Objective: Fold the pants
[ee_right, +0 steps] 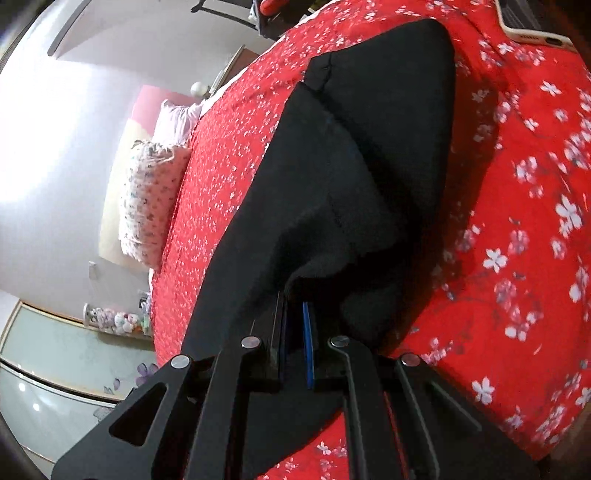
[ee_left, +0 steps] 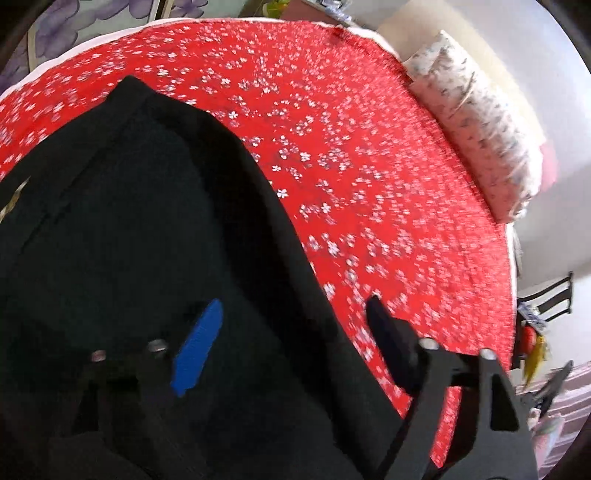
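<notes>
Black pants [ee_left: 140, 206] lie on a red bedspread with white flowers [ee_left: 351, 147]. My left gripper [ee_left: 291, 325] is open above the pants' right edge: its blue-padded finger [ee_left: 199, 347] is over the black cloth, the other finger [ee_left: 388, 332] over the bedspread. In the right wrist view the pants [ee_right: 351, 177] hang in a lifted fold from my right gripper [ee_right: 295, 306], which is shut on their edge, blue pads close together.
A flowered pillow [ee_left: 480, 122] lies at the bed's far edge by a white wall, and also shows in the right wrist view [ee_right: 147, 199]. A phone or tablet [ee_right: 532, 22] lies on the bed at top right. Wardrobe doors [ee_right: 55, 369] stand beyond the bed.
</notes>
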